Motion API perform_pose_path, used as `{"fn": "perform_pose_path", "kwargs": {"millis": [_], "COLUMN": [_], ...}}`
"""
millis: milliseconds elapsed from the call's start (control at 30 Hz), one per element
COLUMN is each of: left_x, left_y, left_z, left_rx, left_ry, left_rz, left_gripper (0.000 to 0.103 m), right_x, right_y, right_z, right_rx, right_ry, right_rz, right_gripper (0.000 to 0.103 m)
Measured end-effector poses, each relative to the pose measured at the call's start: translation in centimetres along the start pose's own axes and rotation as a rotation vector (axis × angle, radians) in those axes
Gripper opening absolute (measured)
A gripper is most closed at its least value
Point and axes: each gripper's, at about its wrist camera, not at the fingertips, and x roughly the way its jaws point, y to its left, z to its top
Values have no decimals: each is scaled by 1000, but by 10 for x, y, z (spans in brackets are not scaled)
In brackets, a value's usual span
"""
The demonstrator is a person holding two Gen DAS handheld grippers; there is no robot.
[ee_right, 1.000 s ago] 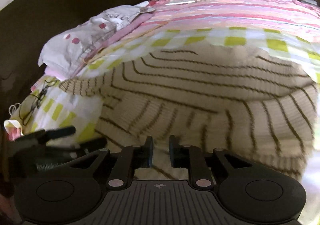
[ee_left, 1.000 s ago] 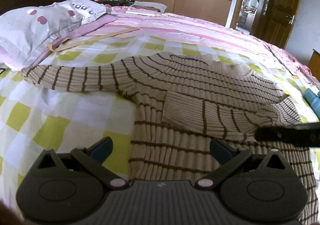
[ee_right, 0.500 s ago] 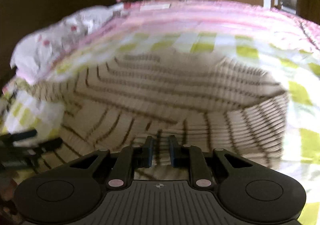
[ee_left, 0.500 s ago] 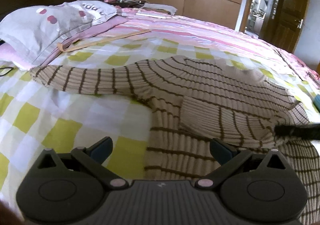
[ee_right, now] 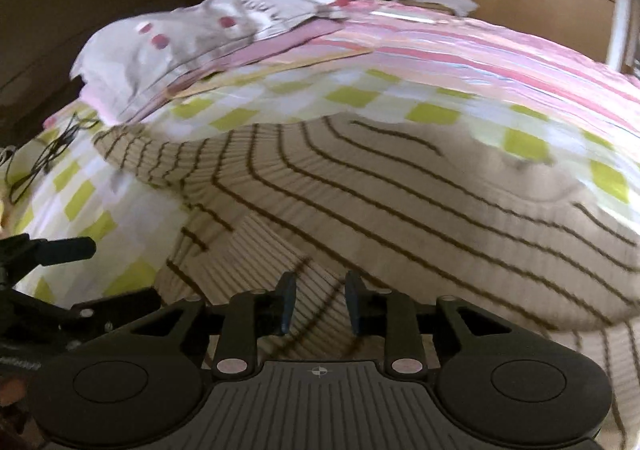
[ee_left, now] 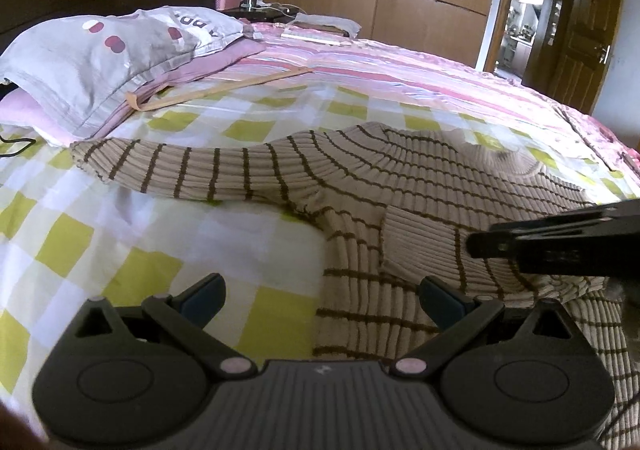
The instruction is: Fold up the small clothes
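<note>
**Striped sweater ahead of both my grippers**

The sweater [ee_left: 400, 186] lies on the checked bedspread [ee_left: 132, 234] ahead of my released left gripper [ee_left: 322, 296]. My right gripper [ee_right: 320, 300], jaws parted, holds nothing above its folded sleeve [ee_right: 256, 258]. Pillow [ee_left: 100, 54] far left; lettering unreadable.

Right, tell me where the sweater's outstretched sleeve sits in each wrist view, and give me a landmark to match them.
Left wrist view: the outstretched sleeve runs across the left-centre, its cuff pointing left on the checked sheet.
Right wrist view: the same sleeve lies at the left, above mid-height, slightly blurred.
Shared landmark: the grey pillow with pink dots, up and left of the sleeve in both views.
</note>
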Motion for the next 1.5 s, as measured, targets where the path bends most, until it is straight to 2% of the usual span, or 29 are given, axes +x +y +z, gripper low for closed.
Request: {"fn": "perform_pose_path", "kwargs": {"millis": [100, 233, 267, 367, 467, 733, 900, 1067, 1200, 1500], "left_x": [1, 2, 2, 4, 3, 2, 2, 3, 3, 2], "left_y": [1, 1, 1, 2, 2, 5, 5, 5, 3, 2], "left_z": [1, 1, 1, 2, 1, 2, 3, 3, 1, 1], "left_rx": [-1, 0, 0, -4, -5, -21, -16, -12, 2, 9], "left_ry": [3, 5, 5, 9, 5, -9, -7, -10, -13, -25], "left_rz": [-10, -17, -17, -20, -18, -22, -21, -19, -13, -17], "left_gripper": [103, 103, 103, 103, 103, 103, 103, 103, 103, 103], "right_x": [12, 18, 17, 16, 12, 8, 27, 47, 56, 13], "right_y": [1, 0, 1, 5, 6, 4, 3, 5, 3, -9], "right_z": [6, 7, 6, 5, 8, 43, 55, 54, 49, 32], "right_rx": [-43, -49, -53, -64, -59, -32, -14, 0, 33, 99], "right_ry": [35, 64, 65, 72, 61, -55, -74, -81, -72, -150], "right_rz": [35, 74, 75, 75, 64, 32, 20, 2, 1, -25], "right_gripper": [33, 35, 31, 7, 4, 4, 4, 4, 11, 11]}}
